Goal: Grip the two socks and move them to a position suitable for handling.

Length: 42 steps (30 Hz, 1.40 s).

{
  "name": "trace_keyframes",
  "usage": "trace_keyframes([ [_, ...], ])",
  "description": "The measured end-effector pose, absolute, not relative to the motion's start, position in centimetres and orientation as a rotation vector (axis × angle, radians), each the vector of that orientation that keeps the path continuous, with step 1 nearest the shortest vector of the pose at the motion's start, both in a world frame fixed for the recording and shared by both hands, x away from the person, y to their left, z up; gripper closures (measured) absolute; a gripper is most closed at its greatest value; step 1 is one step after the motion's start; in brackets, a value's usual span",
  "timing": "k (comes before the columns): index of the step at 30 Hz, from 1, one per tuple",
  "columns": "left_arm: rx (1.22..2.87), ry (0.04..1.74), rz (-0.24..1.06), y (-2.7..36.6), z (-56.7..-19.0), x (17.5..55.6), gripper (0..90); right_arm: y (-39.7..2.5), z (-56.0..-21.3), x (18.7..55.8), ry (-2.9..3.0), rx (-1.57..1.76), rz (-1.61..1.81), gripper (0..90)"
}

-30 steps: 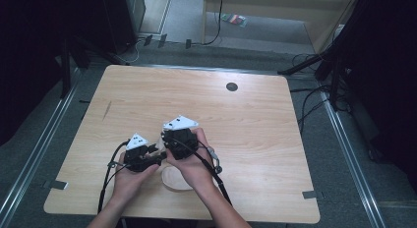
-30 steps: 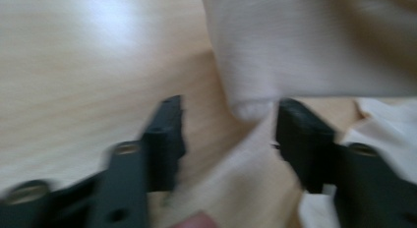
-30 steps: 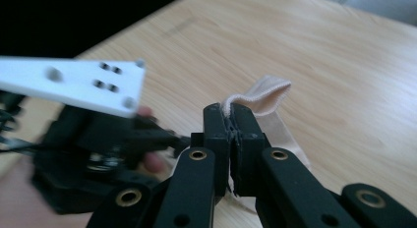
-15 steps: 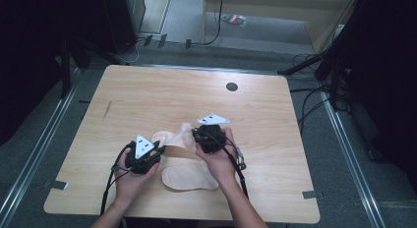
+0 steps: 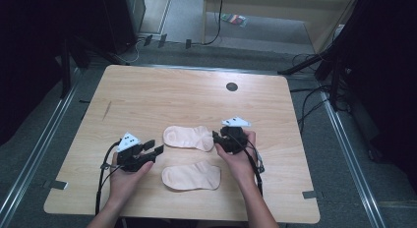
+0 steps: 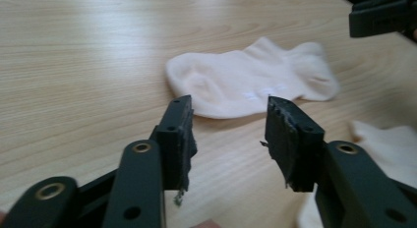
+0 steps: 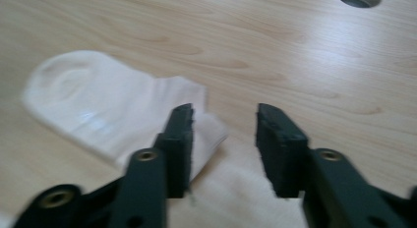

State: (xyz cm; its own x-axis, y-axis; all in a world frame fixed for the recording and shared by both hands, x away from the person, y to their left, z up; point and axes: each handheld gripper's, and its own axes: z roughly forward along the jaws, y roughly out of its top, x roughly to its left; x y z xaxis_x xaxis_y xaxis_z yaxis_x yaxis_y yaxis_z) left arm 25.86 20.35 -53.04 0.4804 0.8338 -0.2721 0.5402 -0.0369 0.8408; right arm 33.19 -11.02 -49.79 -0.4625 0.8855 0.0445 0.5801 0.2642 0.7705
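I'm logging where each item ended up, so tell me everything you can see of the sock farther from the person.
The farther sock is a pale pink ankle sock of soft knit, lying flat on the wooden table, rounded end toward the person's left, cuff end by the right gripper. That gripper's open jaws sit at its cuff edge without clamping it. It lies apart from the nearer sock.

— What can't you make out?
— Your right gripper (image 5: 216, 138) covers the far sock's (image 5: 187, 137) cuff end. In your left gripper view the near sock (image 6: 388, 149) is cut off at the right edge.
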Motion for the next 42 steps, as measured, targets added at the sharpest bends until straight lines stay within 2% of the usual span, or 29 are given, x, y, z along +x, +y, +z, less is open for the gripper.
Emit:
trace_keyframes([
  [2,1.696,1.164,0.322,20.6,-52.5,24.9,60.9,-11.6,-49.7,31.0,2.171,1.273,1.132,74.7],
  [5,1.712,1.155,0.267,20.0,-52.4,23.2,75.6,-12.3,-50.2,27.6,2.22,1.255,1.196,90.0],
  [7,1.743,1.135,0.2,19.1,-52.9,21.8,88.8,-12.6,-51.3,25.7,2.268,1.251,1.178,90.0],
  [8,1.754,1.13,0.174,18.8,-53.1,21.5,90.0,-12.5,-51.8,25.1,2.288,1.261,1.175,90.0],
  [10,1.819,1.123,0.149,17.8,-53.6,20.6,90.0,-12.3,-52.4,24.3,2.331,1.227,1.148,90.0],
  [13,1.903,1.14,0.219,17.2,-54.2,20.1,90.0,-12.0,-53.4,23.8,2.343,1.241,1.129,90.0],
  [17,1.999,1.154,0.234,17.1,-55.0,20.2,90.0,-11.8,-54.2,23.8,2.36,1.277,1.056,90.0],
  [26,2.004,1.149,0.308,16.9,-55.0,21.7,90.0,-12.5,-54.2,24.3,2.288,1.322,1.015,90.0],
  [28,1.989,1.126,0.284,16.9,-55.0,22.1,90.0,-12.7,-54.2,24.4,2.278,1.376,1.034,90.0],
  [30,1.925,1.086,0.195,17.3,-54.6,22.1,84.4,-12.7,-53.9,24.2,2.247,1.379,1.061,90.0],
  [32,1.869,1.09,0.179,17.8,-54.1,22.2,83.9,-12.4,-52.8,23.4,2.222,1.354,1.175,90.0],
  [36,1.871,1.114,0.196,18.0,-53.7,23.5,89.7,-8.1,-51.4,21.8,2.294,1.198,1.282,90.0],
  [42,1.928,1.14,0.181,17.2,-54.4,24.6,90.0,-2.0,-53.6,21.8,2.424,1.117,1.267,90.0],
])
